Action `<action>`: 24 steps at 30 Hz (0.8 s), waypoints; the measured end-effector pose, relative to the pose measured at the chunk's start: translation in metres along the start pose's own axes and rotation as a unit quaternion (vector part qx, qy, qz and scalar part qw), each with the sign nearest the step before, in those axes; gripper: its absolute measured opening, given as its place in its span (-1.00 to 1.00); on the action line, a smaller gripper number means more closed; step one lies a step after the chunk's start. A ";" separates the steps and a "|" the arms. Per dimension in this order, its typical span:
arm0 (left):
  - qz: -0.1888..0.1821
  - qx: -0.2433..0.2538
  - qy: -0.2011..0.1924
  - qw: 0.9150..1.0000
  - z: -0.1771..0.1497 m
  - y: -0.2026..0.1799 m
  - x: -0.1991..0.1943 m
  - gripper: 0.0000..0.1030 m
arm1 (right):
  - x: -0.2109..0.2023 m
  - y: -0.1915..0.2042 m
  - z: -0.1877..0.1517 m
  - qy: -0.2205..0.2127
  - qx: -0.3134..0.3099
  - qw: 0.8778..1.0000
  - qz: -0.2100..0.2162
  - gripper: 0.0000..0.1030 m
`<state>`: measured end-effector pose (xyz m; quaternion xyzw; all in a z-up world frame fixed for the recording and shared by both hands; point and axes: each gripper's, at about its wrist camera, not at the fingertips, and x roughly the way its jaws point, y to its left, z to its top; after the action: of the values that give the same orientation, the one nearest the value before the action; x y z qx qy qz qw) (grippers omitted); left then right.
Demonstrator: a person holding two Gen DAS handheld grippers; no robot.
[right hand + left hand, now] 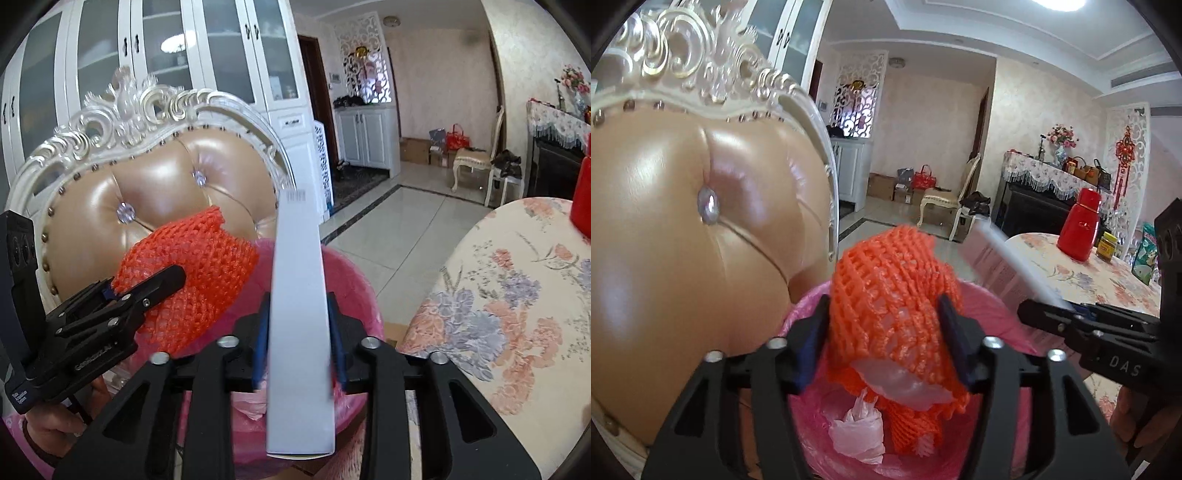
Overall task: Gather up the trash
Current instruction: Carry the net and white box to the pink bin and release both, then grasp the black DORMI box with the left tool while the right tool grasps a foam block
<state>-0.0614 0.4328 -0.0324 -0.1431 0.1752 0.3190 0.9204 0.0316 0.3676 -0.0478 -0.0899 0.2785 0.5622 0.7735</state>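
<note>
The orange foam net (894, 295) hangs over the pink-lined bin (993, 310), between the pads of the left gripper (882, 332), whose jaws look parted and barely touch it. The flat white box (299, 332) stands above the same bin in the right gripper (299, 343), apparently slackened too. Crumpled plastic (857, 432) already lies inside; both drops seem about finished. Beside the bin stands a tufted chair (683, 221).
</note>
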 end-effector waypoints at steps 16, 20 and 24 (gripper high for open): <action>0.027 0.091 -0.025 0.995 -0.040 -0.052 -0.080 0.91 | -0.143 -0.034 -0.040 -0.059 0.000 0.996 -0.065 0.42; -0.026 0.124 -0.017 0.992 -0.056 -0.105 -0.094 0.91 | -0.197 -0.052 -0.076 -0.062 0.011 0.991 -0.118 0.54; -0.113 0.140 -0.003 0.984 -0.062 -0.161 -0.104 0.91 | -0.245 -0.078 -0.115 -0.050 0.035 0.983 -0.173 0.59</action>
<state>-0.0493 0.2320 -0.0209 -0.0308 0.1984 0.1853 0.9619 0.0132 0.0871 -0.0263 -0.0815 0.2396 0.4138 0.8745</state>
